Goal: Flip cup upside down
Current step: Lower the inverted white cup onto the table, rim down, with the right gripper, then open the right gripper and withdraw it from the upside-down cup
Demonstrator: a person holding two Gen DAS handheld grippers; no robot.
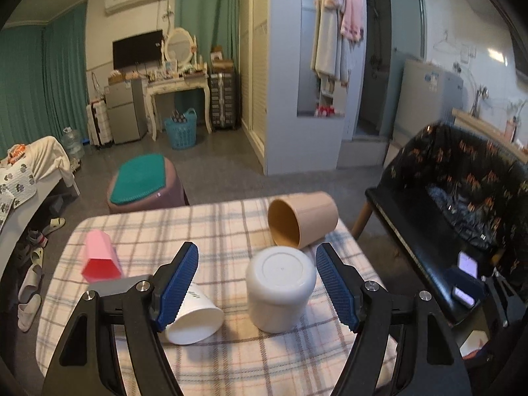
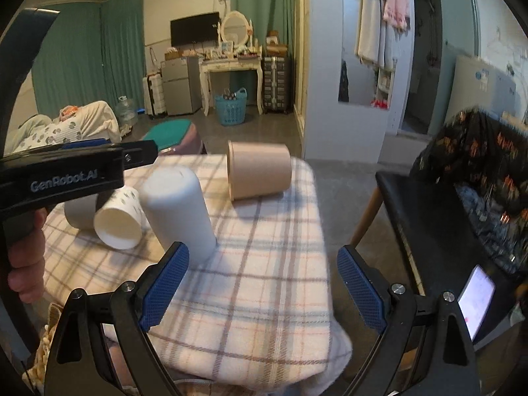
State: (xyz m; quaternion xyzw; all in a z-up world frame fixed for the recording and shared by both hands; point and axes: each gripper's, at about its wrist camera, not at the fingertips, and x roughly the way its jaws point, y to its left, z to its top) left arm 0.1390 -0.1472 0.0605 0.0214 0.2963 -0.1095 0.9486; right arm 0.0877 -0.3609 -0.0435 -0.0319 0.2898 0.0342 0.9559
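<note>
As we look along the left gripper (image 1: 257, 283), its blue pads stand wide apart and hold nothing. Between them, a little toward the right pad, a white cup (image 1: 280, 288) stands on the plaid tablecloth (image 1: 231, 356) with its flat base up and its mouth down, long axis vertical; we judge this one already flipped. Just beyond it, touching or nearly so, a tan cup (image 1: 303, 219) lies on its side near the far right corner, its mouth turned toward us and to the left, its axis roughly level. Behind the left pad a white paper cup (image 1: 194, 320) also lies tipped, mouth toward us. A pink cup (image 1: 99, 257) lies on its side at the left, and something grey beside it is too hidden to read.

From the right wrist view, the right gripper (image 2: 262, 283) hangs over the near right part of the cloth, jaws wide open and empty, well apart from every cup. The white cup (image 2: 178, 211) stands base up to its left, the paper cup (image 2: 118, 221) lies beside that, and the tan cup (image 2: 259, 173) lies on its side farther back, mouth pointing left.

We judge the task part done: the tan, paper and pink cups are yet to be turned.
</note>
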